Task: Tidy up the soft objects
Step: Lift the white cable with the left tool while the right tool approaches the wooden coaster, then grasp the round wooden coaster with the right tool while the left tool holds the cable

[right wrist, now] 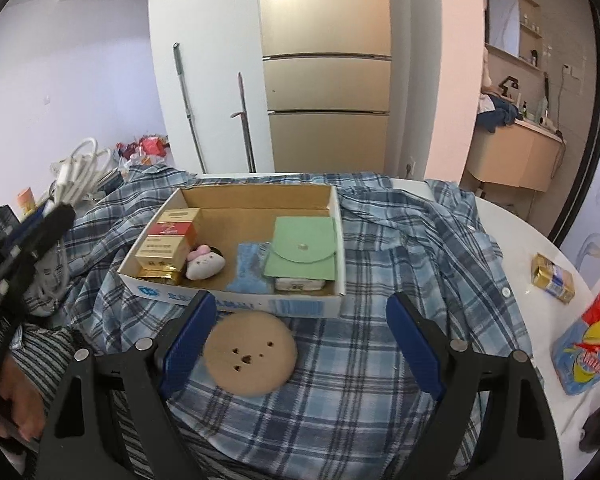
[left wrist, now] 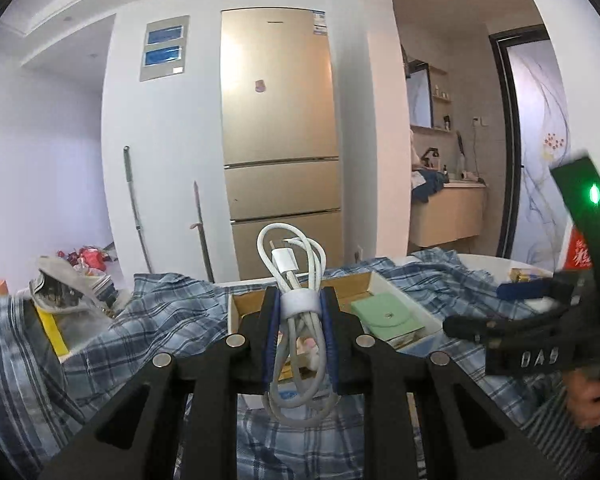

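My left gripper (left wrist: pixel 299 322) is shut on a coiled white charging cable (left wrist: pixel 296 276) bound with a white strap, held up above the cardboard box (left wrist: pixel 342 286). The cable shows at the far left of the right wrist view (right wrist: pixel 78 170). My right gripper (right wrist: pixel 300 334) is open and empty, low over a round tan pad (right wrist: pixel 249 354) lying on the blue plaid shirt (right wrist: pixel 400 240) in front of the box (right wrist: pixel 236 302). The box holds a green pouch (right wrist: pixel 303 254), a pink-and-white plush (right wrist: pixel 205 263), a blue cloth (right wrist: pixel 249 268) and gold packets (right wrist: pixel 168 242).
The shirt covers a white round table (right wrist: pixel 512 224). A gold packet (right wrist: pixel 552 278) and a red-and-blue bag (right wrist: pixel 592 344) lie at the right. A fridge (left wrist: pixel 278 136) and two poles (left wrist: pixel 134 208) stand behind. Clutter (left wrist: pixel 66 292) sits at the left.
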`<state>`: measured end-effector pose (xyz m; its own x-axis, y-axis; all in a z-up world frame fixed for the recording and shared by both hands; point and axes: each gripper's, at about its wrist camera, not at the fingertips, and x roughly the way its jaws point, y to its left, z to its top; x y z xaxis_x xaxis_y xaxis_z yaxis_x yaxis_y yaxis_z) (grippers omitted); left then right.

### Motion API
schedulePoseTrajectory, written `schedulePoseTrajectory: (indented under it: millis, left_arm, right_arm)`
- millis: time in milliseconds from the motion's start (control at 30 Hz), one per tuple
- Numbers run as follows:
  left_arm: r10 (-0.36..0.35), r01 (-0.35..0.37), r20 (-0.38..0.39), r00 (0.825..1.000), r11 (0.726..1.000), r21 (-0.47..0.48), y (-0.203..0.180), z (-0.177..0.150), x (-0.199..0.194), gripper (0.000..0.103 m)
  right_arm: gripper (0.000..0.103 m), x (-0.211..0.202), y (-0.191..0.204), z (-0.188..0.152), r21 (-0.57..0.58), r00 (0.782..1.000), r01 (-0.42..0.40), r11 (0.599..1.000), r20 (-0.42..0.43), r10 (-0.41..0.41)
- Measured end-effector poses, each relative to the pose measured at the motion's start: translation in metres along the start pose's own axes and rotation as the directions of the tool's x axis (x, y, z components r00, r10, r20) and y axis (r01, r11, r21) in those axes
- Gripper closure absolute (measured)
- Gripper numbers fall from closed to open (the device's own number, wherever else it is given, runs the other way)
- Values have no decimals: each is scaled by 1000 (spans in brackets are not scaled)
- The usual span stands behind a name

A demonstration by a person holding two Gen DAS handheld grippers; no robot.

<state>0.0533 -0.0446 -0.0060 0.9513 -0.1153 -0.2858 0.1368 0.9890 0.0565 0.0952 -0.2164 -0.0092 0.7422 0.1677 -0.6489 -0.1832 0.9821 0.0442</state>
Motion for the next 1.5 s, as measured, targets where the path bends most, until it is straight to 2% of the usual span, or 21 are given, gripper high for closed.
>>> schedulePoseTrajectory:
  millis: [67, 300, 400, 633, 833, 900, 1033, 1267, 1500]
  left_arm:
    - [-3, 3, -21, 1000, 1000, -15, 4, -5, 4, 82]
    - [12, -13, -12, 1000, 1000, -27, 7, -9, 1, 82]
    - [18, -18, -15, 1000, 999, -28, 6, -9, 1, 82]
    - [17, -19, -33, 999, 998, -52, 11, -9, 3, 82]
    - [20, -22, -38, 999, 998, -53, 12, -9, 5, 82]
    - [20, -22, -34, 999, 998, -56, 12, -9, 4, 82]
    - [21, -23, -37, 999, 998, -54, 12, -9, 5, 82]
    - [31, -32, -32, 999, 998, -50, 13, -10, 5, 82]
    - [36, -38, -40, 999, 998, -45, 16, -11, 6, 82]
  right_arm:
    - [17, 6, 8, 1, -9, 1000, -4, 1000, -8, 3]
    - [17, 46, 25, -18, -27, 995, -44, 999, -94, 42]
    - [17, 61, 27, -28, -39, 985, -68, 997, -159, 61]
    - [17, 82, 34, -39, -71, 967, -89, 993, -245, 70]
    - [17, 91, 37, -44, -91, 957, -68, 993, -289, 39]
    - [17, 96, 35, -44, -76, 949, -79, 994, -312, 51]
    - [21, 94, 37, -44, -88, 952, -85, 993, -301, 55]
    - [24, 87, 38, -44, -90, 959, -87, 992, -279, 59]
    - [24, 66, 41, -39, -109, 979, -102, 989, -187, 80]
